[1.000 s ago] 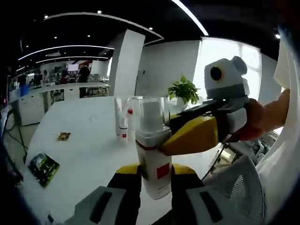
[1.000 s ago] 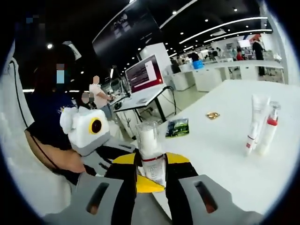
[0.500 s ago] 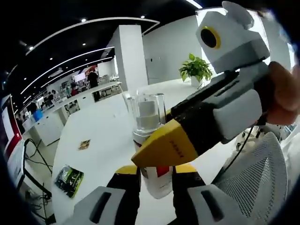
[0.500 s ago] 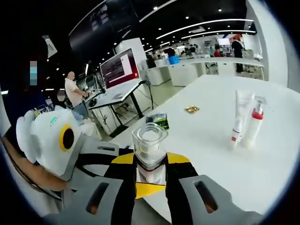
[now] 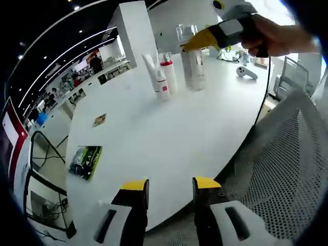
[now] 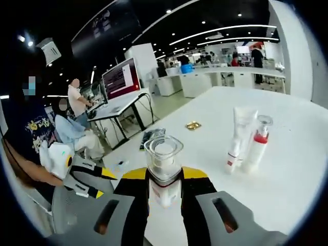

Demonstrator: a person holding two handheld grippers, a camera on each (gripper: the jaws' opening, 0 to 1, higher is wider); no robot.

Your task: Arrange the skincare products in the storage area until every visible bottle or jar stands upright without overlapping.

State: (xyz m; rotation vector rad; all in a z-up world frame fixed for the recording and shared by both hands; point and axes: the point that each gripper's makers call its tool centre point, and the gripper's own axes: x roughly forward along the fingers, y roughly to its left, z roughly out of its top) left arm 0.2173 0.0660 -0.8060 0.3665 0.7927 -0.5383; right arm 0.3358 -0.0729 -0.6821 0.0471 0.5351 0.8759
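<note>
I am clamping my right hand-held gripper (image 6: 164, 197) on the clear-capped bottle (image 6: 163, 166), holding it upright; in the right gripper view its lower body is hidden between the jaws, so only the transparent cap, the white pump inside and a thin red band are showing. In the left gripper view the same bottle is sitting at about one o'clock over the white desk (image 5: 169, 128), and I cannot tell whether its base is touching the surface. My left hand-held gripper (image 5: 167, 185) is hanging released at six o'clock, its yellow-tipped jaws parted around nothing, just off the desk edge. The white tube (image 6: 238, 137) and the red-collared bottle (image 6: 257, 144) are standing upright, just beside each other, near the clamped bottle. Their labels are too small to read; I am making out only red marks. A green packet (image 5: 85, 160) is lying at nine o'clock, its print illegible, and a small gold wrapper (image 5: 100, 120) beyond it.
</note>
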